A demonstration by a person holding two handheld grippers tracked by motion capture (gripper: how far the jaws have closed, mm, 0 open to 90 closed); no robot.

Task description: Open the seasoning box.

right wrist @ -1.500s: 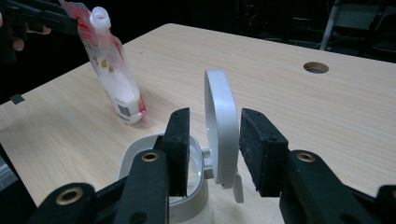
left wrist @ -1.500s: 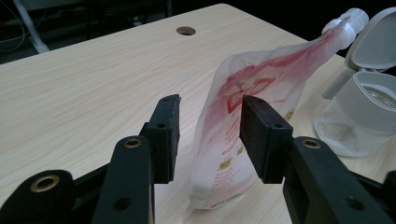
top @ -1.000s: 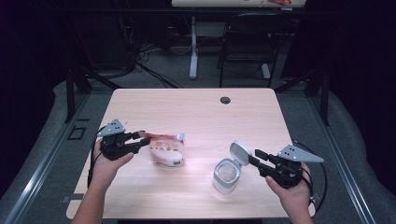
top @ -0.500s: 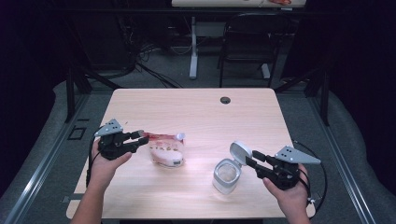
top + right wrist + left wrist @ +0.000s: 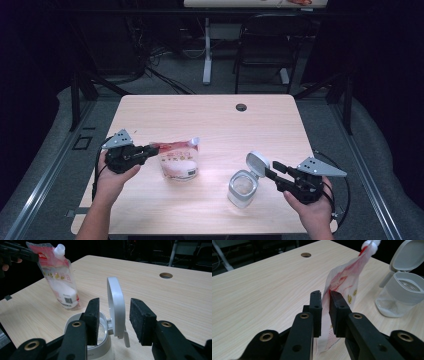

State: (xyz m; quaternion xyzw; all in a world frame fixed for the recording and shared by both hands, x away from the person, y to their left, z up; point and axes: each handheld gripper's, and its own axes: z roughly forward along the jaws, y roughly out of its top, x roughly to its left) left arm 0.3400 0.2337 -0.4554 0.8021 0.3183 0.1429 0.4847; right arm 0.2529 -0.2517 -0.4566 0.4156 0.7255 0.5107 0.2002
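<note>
On the pale wooden desk (image 5: 210, 117), which had a round cable hole (image 5: 241, 107) near its far edge, a red and white pouch (image 5: 178, 159) stood upright left of centre, its white spout (image 5: 195, 141) at the top corner. Well apart from it, nearer the person's right side, sat a clear container (image 5: 242, 188) with white grains at the bottom and a grey hinged lid (image 5: 257, 163) swung up and open.

From the left edge the left claw (image 5: 148, 149) reached across to the pouch's upper edge; its jaws had just been closing, and in the left gripper view the left claw (image 5: 325, 296) was clenched on the pouch's (image 5: 344, 281) thin side seam, the film pinched between the two pads.

At the right, the right claw (image 5: 274, 168) sat level just beside the raised lid. Its jaws had just been opening, and in the right gripper view the right claw (image 5: 113, 311) was released, the lid (image 5: 116, 305) standing edge-on between the pads with a gap on either side.
</note>
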